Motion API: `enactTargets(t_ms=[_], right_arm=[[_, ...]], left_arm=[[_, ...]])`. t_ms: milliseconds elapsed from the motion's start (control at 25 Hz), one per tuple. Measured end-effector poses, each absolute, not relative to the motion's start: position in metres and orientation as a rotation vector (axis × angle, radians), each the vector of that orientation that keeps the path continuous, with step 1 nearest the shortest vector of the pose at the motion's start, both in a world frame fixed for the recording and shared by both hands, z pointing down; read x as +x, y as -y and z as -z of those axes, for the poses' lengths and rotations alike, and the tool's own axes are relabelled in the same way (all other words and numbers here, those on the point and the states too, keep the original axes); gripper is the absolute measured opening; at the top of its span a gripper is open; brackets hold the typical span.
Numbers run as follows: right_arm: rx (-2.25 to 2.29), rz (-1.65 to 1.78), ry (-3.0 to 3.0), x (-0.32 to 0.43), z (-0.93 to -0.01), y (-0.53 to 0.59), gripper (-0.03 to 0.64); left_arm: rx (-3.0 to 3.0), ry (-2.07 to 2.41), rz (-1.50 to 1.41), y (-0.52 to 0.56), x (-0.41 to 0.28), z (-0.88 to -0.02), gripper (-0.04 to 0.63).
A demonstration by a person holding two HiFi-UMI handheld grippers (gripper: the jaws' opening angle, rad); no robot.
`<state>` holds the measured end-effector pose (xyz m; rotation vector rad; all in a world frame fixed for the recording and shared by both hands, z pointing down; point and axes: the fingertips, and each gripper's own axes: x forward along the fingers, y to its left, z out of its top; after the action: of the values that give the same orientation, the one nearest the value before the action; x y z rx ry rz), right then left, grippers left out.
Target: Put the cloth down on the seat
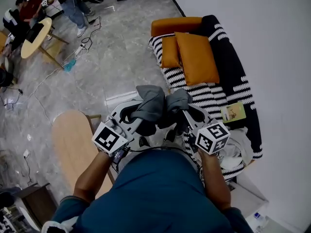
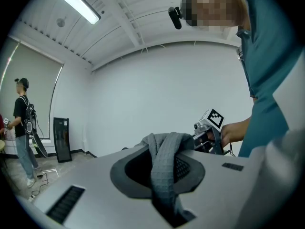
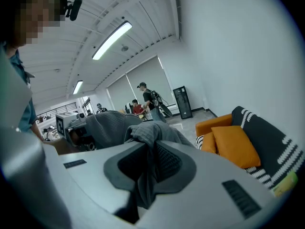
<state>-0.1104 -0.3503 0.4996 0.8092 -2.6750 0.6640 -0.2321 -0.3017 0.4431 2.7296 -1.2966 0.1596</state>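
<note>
A grey waffle-knit cloth is held up between both grippers, in front of the person and left of the sofa. My left gripper is shut on one bunched end of the cloth, which drapes over its jaws. My right gripper is shut on the other end of the cloth. The seat is a sofa with a black-and-white striped cover, just right of and beyond the grippers. Both grippers tilt upward, so their views show wall and ceiling.
Two orange cushions lie at the sofa's far end. A small book and a white cloth rest on the near part of the seat. A wooden table is at my left. People stand far back left.
</note>
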Motion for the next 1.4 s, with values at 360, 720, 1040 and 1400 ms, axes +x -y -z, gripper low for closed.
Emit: enactTargets(t_ms=[360, 720, 1040, 1400], right_arm=[[0.725, -0.516, 2.703, -0.087, -0.491, 0.386, 0.043], [0.703, -0.479, 2.735, -0.046, -0.488, 0.434, 0.043], [0.695, -0.476, 2.746, -0.023, -0.492, 0.46, 0.043], [0.782, -0.469, 2.752, -0.049, -0.481, 0.46, 0.043]], left_arm=[[2.694, 1.365, -0.185, 0.338, -0.212, -0.44, 0.054], [2.69, 1.449, -0.202, 0.387, -0.174, -0.431, 0.054], [2.686, 1.527, -0.208, 0.409, -0.16, -0.423, 0.054], [2.761, 1.462, -0.224, 0.417, -0.186, -0.42, 0.054]])
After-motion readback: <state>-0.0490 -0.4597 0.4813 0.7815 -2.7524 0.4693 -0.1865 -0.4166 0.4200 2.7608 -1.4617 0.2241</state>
